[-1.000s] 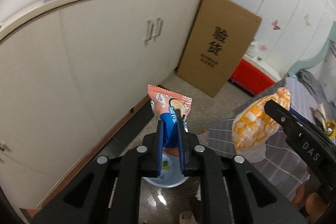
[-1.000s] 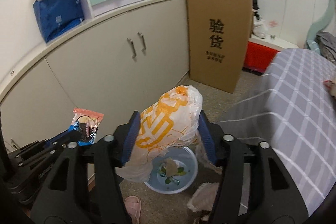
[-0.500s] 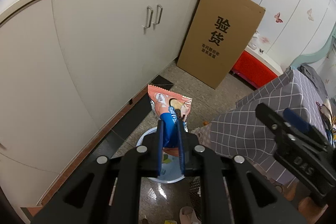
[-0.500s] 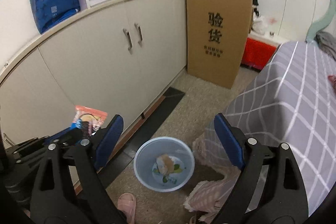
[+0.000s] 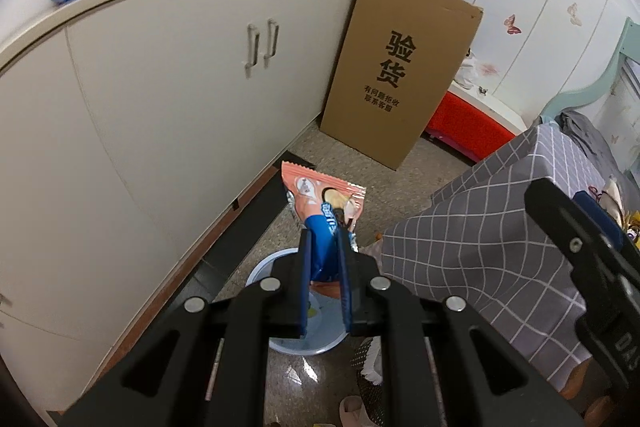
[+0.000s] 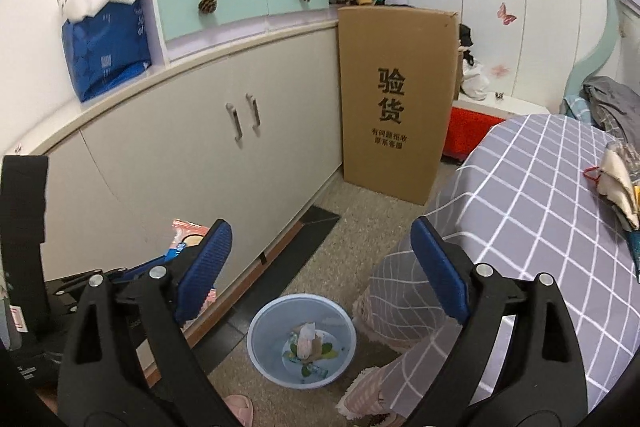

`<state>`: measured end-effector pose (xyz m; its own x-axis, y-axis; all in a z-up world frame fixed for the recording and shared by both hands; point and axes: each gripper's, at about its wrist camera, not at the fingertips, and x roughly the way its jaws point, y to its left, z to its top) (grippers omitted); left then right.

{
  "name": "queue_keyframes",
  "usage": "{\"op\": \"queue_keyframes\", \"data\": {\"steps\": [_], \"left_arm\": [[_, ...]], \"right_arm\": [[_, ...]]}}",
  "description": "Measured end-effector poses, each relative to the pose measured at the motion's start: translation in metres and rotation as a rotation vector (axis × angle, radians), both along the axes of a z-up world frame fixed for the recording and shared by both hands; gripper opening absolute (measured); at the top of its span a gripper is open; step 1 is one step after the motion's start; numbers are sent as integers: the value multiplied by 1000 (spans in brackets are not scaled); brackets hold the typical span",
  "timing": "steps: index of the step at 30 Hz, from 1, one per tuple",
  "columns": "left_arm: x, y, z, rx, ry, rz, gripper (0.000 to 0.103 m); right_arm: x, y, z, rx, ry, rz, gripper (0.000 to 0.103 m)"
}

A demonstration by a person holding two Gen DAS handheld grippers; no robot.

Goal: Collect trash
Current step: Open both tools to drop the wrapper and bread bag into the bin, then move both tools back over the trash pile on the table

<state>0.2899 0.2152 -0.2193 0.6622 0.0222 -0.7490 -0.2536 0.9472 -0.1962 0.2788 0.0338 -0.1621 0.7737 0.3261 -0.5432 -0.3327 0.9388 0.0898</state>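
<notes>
Wrapper (image 5: 322, 203): salmon-pink and blue, crinkled, upright.
Left gripper (image 5: 325, 247): clenched on wrapper.
Right gripper (image 6: 320, 259): released, empty, above bin (image 6: 260, 331).

Below the right gripper (image 6: 320, 269), a blue bin (image 6: 260, 339) and a pink slipper (image 6: 240, 409) sit on the speckled floor (image 6: 360, 223).

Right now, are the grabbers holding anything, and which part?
The left gripper pinches the pink and blue snack wrapper by its lower blue end. The right gripper is open, nothing between its fingers.
</notes>
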Motion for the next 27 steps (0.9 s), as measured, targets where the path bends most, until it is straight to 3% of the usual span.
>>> {"op": "queue_keyframes", "data": {"steps": [7, 8, 9, 11, 27], "left_arm": [[12, -14, 13, 7, -25, -23, 15], [14, -15, 15, 1, -30, -21, 22], [15, -16, 15, -2, -29, -19, 46], [14, -17, 20, 6, -47, 6, 68], [-9, -52, 46, 27, -95, -27, 69]], "right_arm": [[-4, -21, 10, 35, -45, -64, 90], [-4, -24, 11, 35, -49, -79, 90], [-4, -27, 11, 37, -49, -87, 90], [-3, -33, 11, 49, -42, -96, 90], [-17, -80, 24, 101, -36, -141, 90]]}}
